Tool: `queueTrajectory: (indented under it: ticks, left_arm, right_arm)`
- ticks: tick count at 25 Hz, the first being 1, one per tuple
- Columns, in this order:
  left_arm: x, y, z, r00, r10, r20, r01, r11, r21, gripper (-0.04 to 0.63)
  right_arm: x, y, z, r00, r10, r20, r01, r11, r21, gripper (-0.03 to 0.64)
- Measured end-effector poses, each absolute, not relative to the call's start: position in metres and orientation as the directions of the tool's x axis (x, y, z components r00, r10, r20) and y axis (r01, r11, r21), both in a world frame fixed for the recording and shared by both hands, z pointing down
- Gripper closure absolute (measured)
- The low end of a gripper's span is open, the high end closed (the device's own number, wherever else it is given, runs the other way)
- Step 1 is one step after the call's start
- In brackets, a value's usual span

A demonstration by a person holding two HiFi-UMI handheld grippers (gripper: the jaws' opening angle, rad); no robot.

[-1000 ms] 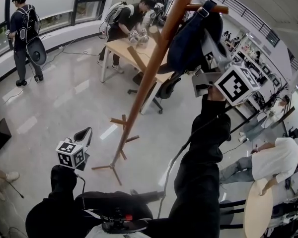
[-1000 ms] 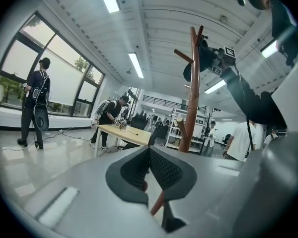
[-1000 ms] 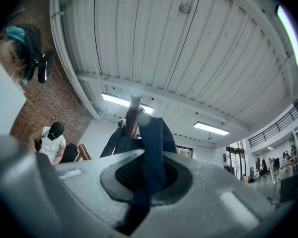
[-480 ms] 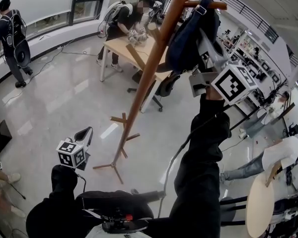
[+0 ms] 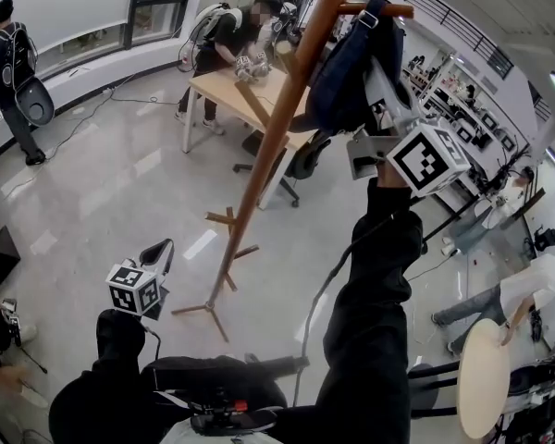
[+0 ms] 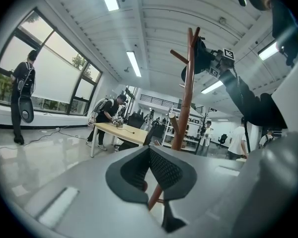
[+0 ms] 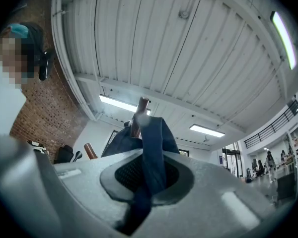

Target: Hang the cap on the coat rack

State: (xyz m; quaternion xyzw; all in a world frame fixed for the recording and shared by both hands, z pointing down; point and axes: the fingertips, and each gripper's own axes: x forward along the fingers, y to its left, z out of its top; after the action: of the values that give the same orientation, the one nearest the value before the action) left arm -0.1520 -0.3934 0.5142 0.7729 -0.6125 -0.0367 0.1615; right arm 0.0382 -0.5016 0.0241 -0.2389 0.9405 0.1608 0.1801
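Note:
A navy cap (image 5: 351, 72) hangs by its strap over an upper peg (image 5: 388, 9) of the brown wooden coat rack (image 5: 268, 155). My right gripper (image 5: 384, 86) is raised to it and shut on the cap's fabric. In the right gripper view a band of the cap (image 7: 154, 152) runs between the pads of the right gripper (image 7: 149, 175) up to the peg (image 7: 138, 115). My left gripper (image 5: 157, 251) hangs low at the left, shut on nothing. In the left gripper view the left gripper (image 6: 150, 152) points toward the coat rack (image 6: 186, 98) and the cap (image 6: 201, 58).
A wooden table (image 5: 227, 91) with a person (image 5: 227, 30) working at it stands behind the rack, an office chair (image 5: 305, 160) beside it. Another person (image 5: 9, 54) stands by the windows. A round table (image 5: 481, 377) and a person (image 5: 536, 285) are at the right.
Both grippers stay where they were, the right one still on the cap. The bystanders at the left and right edges have walked a little.

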Motion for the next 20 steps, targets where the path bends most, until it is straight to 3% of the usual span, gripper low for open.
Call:
queueTrajectory:
  ticks: [8,15,20]
  left_arm:
    - [-0.148,-0.379,0.506,0.275,-0.952,0.137,-0.928,-0.225,0.297,0.592]
    - [-0.139,-0.377,0.518,0.314,-0.939,0.142,-0.916,-0.26,0.305,0.592]
    - [-0.134,-0.373,0.517,0.346,-0.928,0.137,-0.905,-0.292,0.309,0.592]
  right_arm:
    - [0.051,-0.482,0.012,-0.798,-0.413,-0.438,-0.537,0.818,0.207,0.567]
    - [0.063,-0.475,0.02,-0.781,-0.447,-0.437,-0.566,0.801,0.193,0.499]
    - [0.071,-0.465,0.022,-0.764,-0.479,-0.432,-0.596,0.781,0.188,0.495]
